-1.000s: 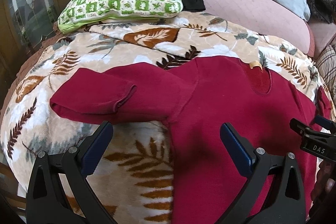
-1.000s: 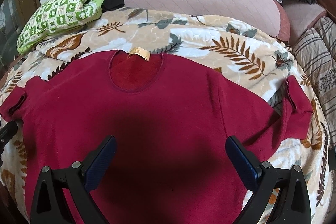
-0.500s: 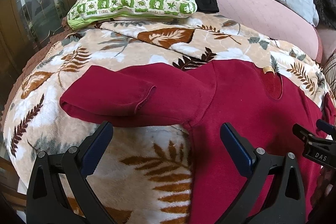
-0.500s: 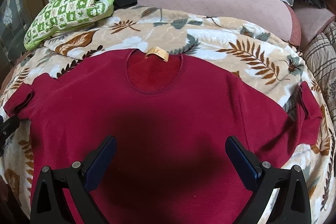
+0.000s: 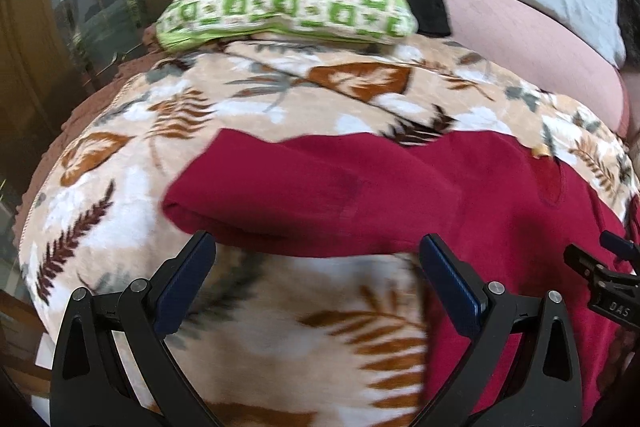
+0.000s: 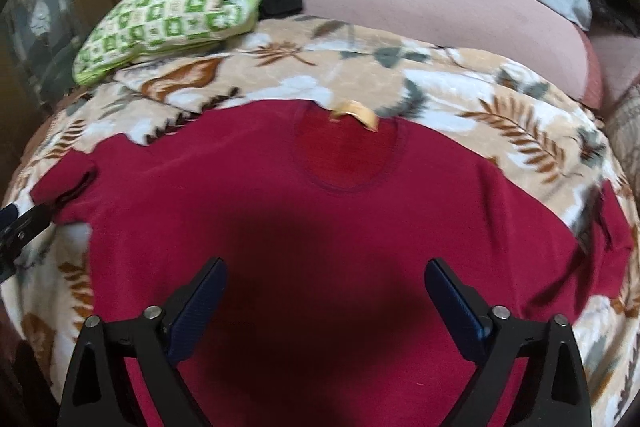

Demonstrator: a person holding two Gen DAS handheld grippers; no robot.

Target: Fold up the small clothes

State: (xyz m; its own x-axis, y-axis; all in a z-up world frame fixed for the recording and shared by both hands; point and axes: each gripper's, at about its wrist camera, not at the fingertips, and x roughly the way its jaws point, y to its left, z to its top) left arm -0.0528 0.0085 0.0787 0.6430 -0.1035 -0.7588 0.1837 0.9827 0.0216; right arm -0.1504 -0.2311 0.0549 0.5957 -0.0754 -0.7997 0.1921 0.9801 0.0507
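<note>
shirt (image 6: 320,227) lying flat on leaf blanket (image 5: 240,107), tan neck label (image 6: 356,113) unreadable | my left gripper (image 5: 316,267) gaping empty by sleeve (image 5: 280,195) | my right gripper (image 6: 324,291), marked "DAS", wide, just been narrowing, holding nothing

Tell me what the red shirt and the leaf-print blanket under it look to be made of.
Red shirt: probably a soft cotton-like knit, matte, no sheen, with a ribbed-looking neckline and limp sleeves. Leaf-print blanket: likely plush synthetic fleece; its surface looks fuzzy with a slight sheen on the pale patches. The blur keeps both from being certain.
</note>
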